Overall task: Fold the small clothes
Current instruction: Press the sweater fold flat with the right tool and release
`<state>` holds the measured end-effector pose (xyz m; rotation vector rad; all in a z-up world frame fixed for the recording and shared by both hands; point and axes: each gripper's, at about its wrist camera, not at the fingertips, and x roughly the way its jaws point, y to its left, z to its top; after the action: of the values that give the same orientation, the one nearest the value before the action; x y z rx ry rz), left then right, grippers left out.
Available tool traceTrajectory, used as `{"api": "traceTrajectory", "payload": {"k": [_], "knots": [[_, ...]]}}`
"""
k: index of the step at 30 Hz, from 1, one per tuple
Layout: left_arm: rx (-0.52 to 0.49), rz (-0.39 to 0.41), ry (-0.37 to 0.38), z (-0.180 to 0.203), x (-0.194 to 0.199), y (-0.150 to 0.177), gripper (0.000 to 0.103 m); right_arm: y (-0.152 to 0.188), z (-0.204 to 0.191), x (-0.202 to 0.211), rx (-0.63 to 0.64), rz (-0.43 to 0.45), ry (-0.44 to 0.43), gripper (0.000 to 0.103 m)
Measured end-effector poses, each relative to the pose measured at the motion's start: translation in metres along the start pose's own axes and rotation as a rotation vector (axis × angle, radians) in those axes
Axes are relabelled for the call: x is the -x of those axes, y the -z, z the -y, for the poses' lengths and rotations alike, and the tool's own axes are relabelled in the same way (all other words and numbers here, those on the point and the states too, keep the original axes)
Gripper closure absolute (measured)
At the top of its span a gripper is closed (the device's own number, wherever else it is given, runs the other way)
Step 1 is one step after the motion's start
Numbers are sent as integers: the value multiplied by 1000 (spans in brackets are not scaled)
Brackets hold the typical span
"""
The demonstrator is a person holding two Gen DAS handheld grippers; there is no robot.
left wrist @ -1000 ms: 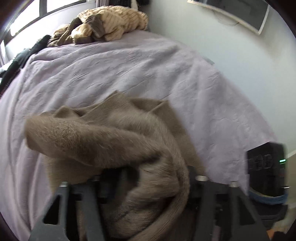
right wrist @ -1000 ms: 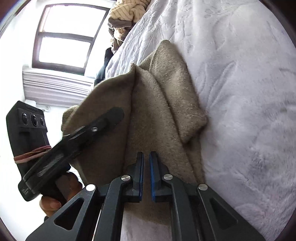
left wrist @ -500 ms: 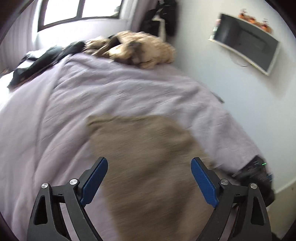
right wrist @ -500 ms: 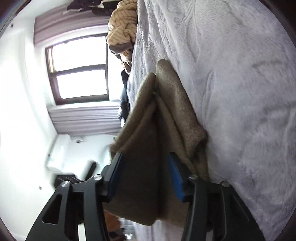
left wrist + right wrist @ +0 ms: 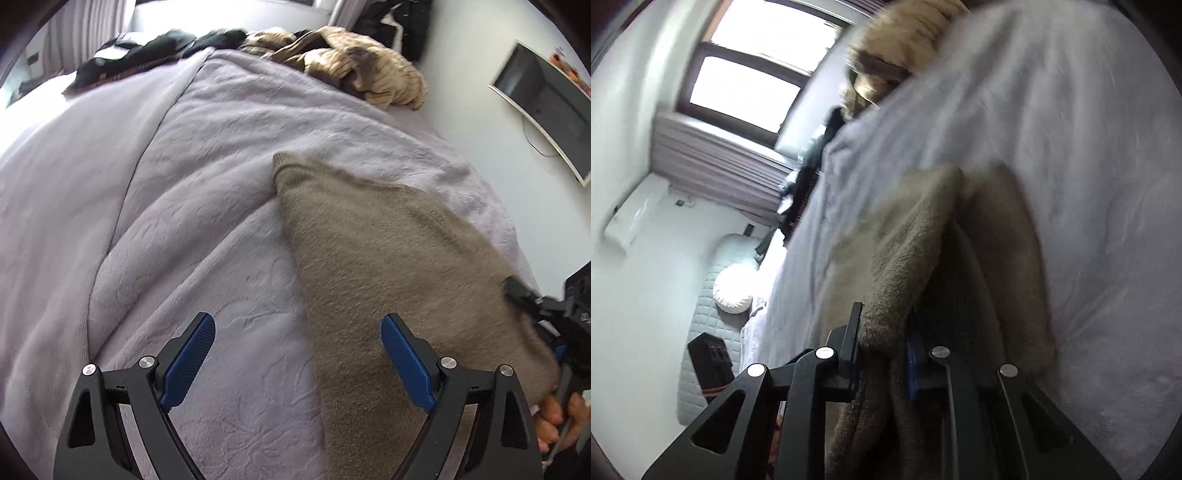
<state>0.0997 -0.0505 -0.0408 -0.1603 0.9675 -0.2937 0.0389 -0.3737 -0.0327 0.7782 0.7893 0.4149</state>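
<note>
Left wrist view: left gripper jaws stand wide apart, nothing between the blue pads; bare lilac blanket under the gap. Right-hand finger overlaps the near edge of the taupe fleece garment, no contact clear. Garment lies spread on the blanket's right side, one corner pointing up-bed, far edge running toward the right gripper at frame right. A hand shows below that gripper.

Right wrist view: right gripper jaws have just been closing and now pinch a thick fold of the garment; fabric bunches between the fingers and hangs below them. Frame blurred.

Farther out: heap of striped cream clothes at the bed's far end, dark clothes beside it, wall-mounted screen at right, window behind.
</note>
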Motion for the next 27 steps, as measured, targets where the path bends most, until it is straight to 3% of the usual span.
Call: {"api": "traceTrajectory", "payload": {"k": [3, 5, 8, 11, 14, 17, 18, 20, 23, 27], "knots": [[-49, -7, -3, 9, -5, 1, 11, 8, 11, 9, 14, 26, 78, 83], [-70, -14, -5, 12, -12, 6, 11, 18, 40, 1, -65, -24, 118, 83], [-62, -23, -9, 11, -19, 13, 11, 19, 69, -14, -162, -59, 71, 83], [-45, -25, -12, 8, -13, 12, 11, 13, 62, -12, -144, -56, 110, 77], [-84, -7, -56, 9, 0, 10, 11, 10, 51, -1, -95, -21, 202, 76], [-114, 11, -60, 7, 16, 12, 11, 11, 50, 19, -103, 17, 231, 75], [-119, 9, -48, 5, 19, 13, 13, 12, 48, 29, -98, 29, 242, 75], [-136, -9, -16, 6, 25, 17, 36, 15, 38, 42, -58, 48, 242, 84], [-134, -42, 52, 12, 28, 24, 53, 23, 10, 59, 41, 52, 208, 84], [-127, -62, 158, 29, 31, 38, 54, 37, -28, 53, 188, -12, 200, 84]]}}
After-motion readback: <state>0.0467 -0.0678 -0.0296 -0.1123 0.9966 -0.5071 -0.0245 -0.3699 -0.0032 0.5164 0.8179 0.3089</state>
